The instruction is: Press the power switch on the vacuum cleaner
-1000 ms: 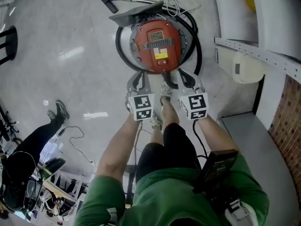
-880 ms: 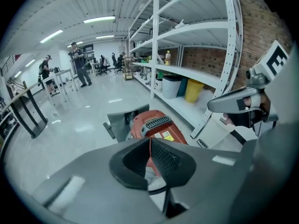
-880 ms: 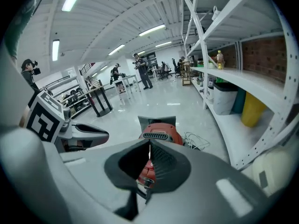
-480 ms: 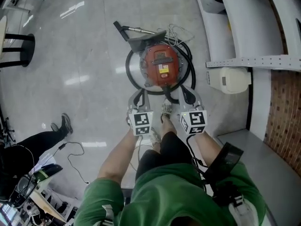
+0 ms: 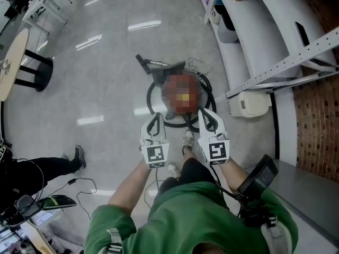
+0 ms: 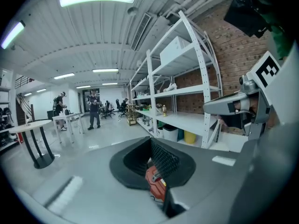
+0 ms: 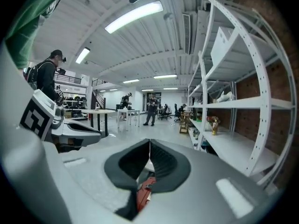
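Red round canister vacuum cleaner (image 5: 180,93) on grey floor (image 5: 100,73), at 12 o'clock just beyond left gripper (image 5: 155,118) & right gripper (image 5: 205,114). Both jaw pairs pressed together, nothing held. Vac label unreadable.

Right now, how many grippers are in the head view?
2. The left gripper and the right gripper are held side by side, on the person's side of the vacuum cleaner, both with jaws shut. None seems hidden.

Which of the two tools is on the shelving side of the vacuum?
The right tool: it is held toward the white shelving, while the left tool is on the open-floor side of the vacuum.
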The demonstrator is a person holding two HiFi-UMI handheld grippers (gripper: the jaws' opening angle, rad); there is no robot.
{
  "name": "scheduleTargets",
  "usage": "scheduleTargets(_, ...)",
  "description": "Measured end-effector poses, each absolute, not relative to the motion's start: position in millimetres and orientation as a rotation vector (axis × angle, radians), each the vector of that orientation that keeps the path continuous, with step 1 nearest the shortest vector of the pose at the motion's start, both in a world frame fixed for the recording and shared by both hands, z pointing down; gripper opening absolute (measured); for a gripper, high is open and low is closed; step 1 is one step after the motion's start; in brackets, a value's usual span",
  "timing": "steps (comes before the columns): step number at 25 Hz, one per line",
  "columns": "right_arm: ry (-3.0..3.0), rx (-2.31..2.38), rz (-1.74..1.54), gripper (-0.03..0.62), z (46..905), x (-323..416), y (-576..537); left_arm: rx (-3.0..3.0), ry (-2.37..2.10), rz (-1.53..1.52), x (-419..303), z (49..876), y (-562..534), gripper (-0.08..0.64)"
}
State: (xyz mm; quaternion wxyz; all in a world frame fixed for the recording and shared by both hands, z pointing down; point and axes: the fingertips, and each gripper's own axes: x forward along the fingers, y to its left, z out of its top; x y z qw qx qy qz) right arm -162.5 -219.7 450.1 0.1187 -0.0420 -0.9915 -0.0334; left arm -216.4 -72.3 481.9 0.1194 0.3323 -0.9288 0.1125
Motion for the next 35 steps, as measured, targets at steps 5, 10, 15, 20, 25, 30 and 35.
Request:
scheduleTargets(5, -2.964, -0.117, -0.13, 0.005, 403.6, -132.9, -207.9, 1.004, -2.803, 0.307, -192.6, 425.4, -62.6, 0.008)
scheduleTargets(10, -3.013, -0.1, -0.104, 0.005, 366.3, -103.6, -192.3, 1.038, -2.843, 0.276, -164.1, 389.7, -51.0, 0.008)
scheduleTargets(15, -3.044, -0.064, -0.127, 0.005, 341.0, -76.2, -180.9, 1.04, -2.869, 0.237, -136.9, 366.3, -33.9, 0.008)
scheduleTargets(20, -3.076, -0.073, -0.111, 0.005, 319.8, -48.2, -163.2, 1.04, -2.905, 0.229, -109.1, 349.8, -17.3, 0.008)
scheduleTargets(25, -3.097, -0.085, -0.108, 0.005, 310.4, -19.4, -149.5, 1.042, -2.922, 0.232, -79.9, 344.1, -4.9, 0.008)
scheduleTargets(30, -3.095, -0.051, -0.087, 0.005, 315.1, 9.9, -145.3, 1.029, -2.915, 0.224, -54.9, 347.4, 7.1, 0.008)
scheduleTargets(35, -3.076, 0.023, -0.086, 0.005, 311.2, 41.1, -145.3, 1.055, -2.898, 0.206, -29.9, 345.4, 11.8, 0.008)
